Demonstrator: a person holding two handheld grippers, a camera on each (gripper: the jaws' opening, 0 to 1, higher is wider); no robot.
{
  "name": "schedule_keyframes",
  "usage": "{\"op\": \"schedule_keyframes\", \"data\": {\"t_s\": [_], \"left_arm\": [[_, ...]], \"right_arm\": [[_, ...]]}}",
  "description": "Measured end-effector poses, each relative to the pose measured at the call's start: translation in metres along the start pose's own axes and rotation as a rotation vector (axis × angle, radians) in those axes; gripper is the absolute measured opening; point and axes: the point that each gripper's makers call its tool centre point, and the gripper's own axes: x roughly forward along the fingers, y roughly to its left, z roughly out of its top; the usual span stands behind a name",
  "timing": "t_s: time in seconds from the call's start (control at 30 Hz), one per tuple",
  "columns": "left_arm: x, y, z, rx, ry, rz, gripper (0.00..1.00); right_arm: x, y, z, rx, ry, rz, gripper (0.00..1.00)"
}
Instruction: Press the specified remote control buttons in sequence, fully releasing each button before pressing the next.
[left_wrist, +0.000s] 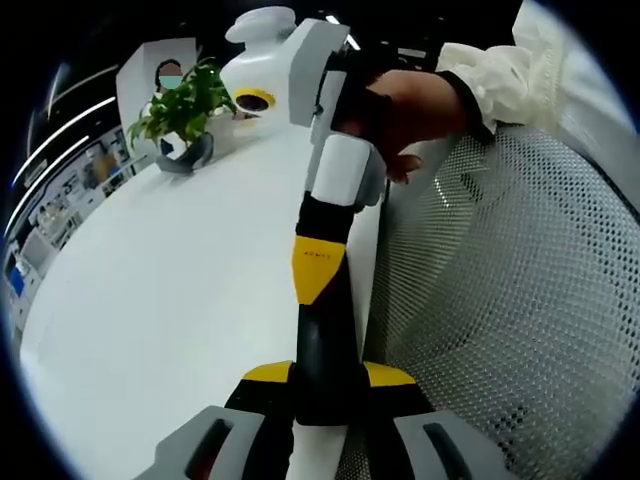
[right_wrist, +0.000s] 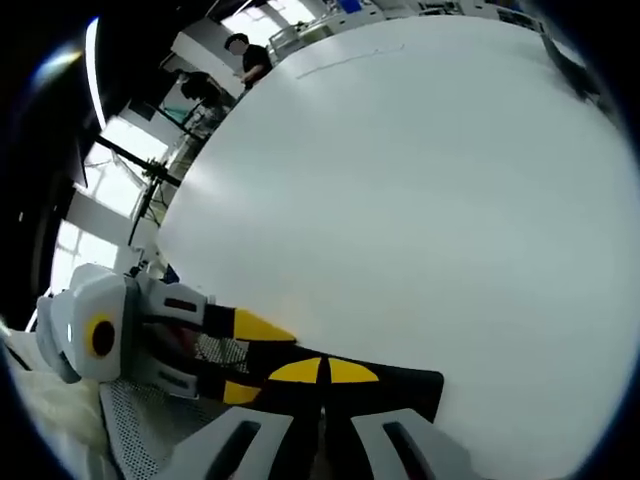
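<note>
In the left gripper view the left gripper (left_wrist: 325, 425), bottom centre, has its jaws closed on the black end of the right gripper (left_wrist: 320, 250), which rises up the frame to a hand (left_wrist: 400, 105) at the top. White table (left_wrist: 150, 300) lies left, mesh surface (left_wrist: 500, 300) right, potted plant (left_wrist: 185, 115) upper left. In the right gripper view its jaws look closed together; the remote control's place cannot be told
</note>
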Motion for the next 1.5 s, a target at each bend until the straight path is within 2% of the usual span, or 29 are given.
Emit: {"op": "schedule_keyframes", "data": {"t_s": [0.1, 0.27, 0.43, 0.63, 0.77, 0.97, 1.1, 1.5], "left_arm": [[0.0, 0.0, 0.0, 0.003, -0.001, 0.001, 0.24], [0.0, 0.0, -0.001, 0.001, -0.001, 0.003, 0.24], [0.0, 0.0, -0.001, 0.001, -0.001, 0.003, 0.25], [0.0, 0.0, -0.001, -0.001, -0.002, 0.004, 0.25], [0.0, 0.0, -0.001, -0.007, 0.002, 0.006, 0.25], [0.0, -0.001, -0.001, -0.002, 0.007, 0.015, 0.25], [0.001, -0.001, 0.0, -0.004, 0.005, 0.014, 0.26], [0.001, -0.001, 0.0, -0.006, 0.008, 0.014, 0.26]], "right_arm": [[0.001, 0.0, 0.0, -0.021, -0.006, -0.007, 0.0], [0.003, -0.002, 0.002, -0.006, -0.02, -0.016, 0.0], [0.003, -0.002, 0.002, -0.039, -0.025, -0.027, 0.0], [0.003, -0.001, 0.002, -0.006, -0.017, -0.007, 0.0], [0.001, 0.0, 0.001, -0.014, -0.006, -0.013, 0.0], [-0.007, -0.002, 0.004, 0.03, -0.029, 0.005, 0.0], [-0.008, -0.003, -0.001, 0.073, -0.001, 0.013, 0.0], [-0.003, 0.004, -0.012, 0.065, 0.064, 0.028, 0.0]]}}
